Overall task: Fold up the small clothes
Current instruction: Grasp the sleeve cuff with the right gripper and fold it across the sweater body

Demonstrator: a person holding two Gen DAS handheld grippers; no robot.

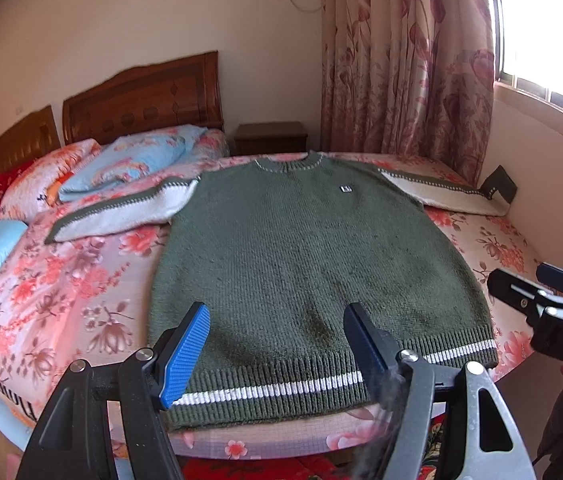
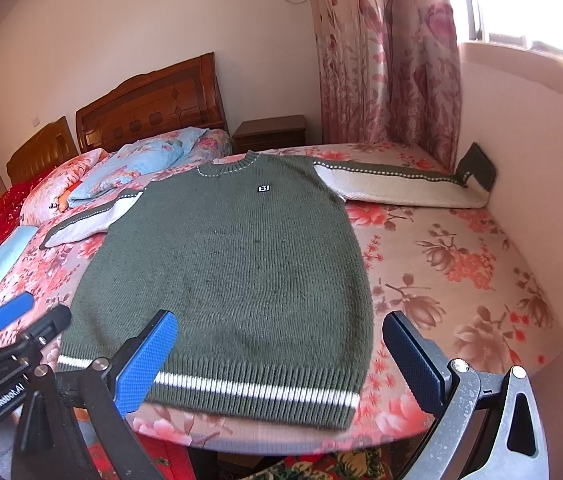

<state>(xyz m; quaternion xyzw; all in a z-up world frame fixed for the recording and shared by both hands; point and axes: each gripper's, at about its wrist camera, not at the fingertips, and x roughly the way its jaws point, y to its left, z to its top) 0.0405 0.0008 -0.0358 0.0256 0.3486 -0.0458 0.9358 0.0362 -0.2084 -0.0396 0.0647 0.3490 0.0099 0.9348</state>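
Observation:
A small green knit sweater (image 1: pixel 301 256) with white sleeves lies flat, face up, on the floral bed, both sleeves spread out; it also shows in the right wrist view (image 2: pixel 225 264). Its striped hem (image 1: pixel 281 390) faces me at the bed's near edge. My left gripper (image 1: pixel 277 352) is open and empty, hovering above the hem's middle. My right gripper (image 2: pixel 281 356) is open and empty above the hem's right part. The right gripper shows at the right edge of the left wrist view (image 1: pixel 537 292), and the left gripper at the left edge of the right wrist view (image 2: pixel 29 316).
The bed (image 2: pixel 461 280) has a pink floral sheet. Pillows and a folded blue quilt (image 1: pixel 129 164) lie by the wooden headboard (image 1: pixel 141 96). A nightstand (image 1: pixel 271 138) and curtains (image 1: pixel 401 60) stand behind. A wall (image 2: pixel 541 160) runs along the bed's right side.

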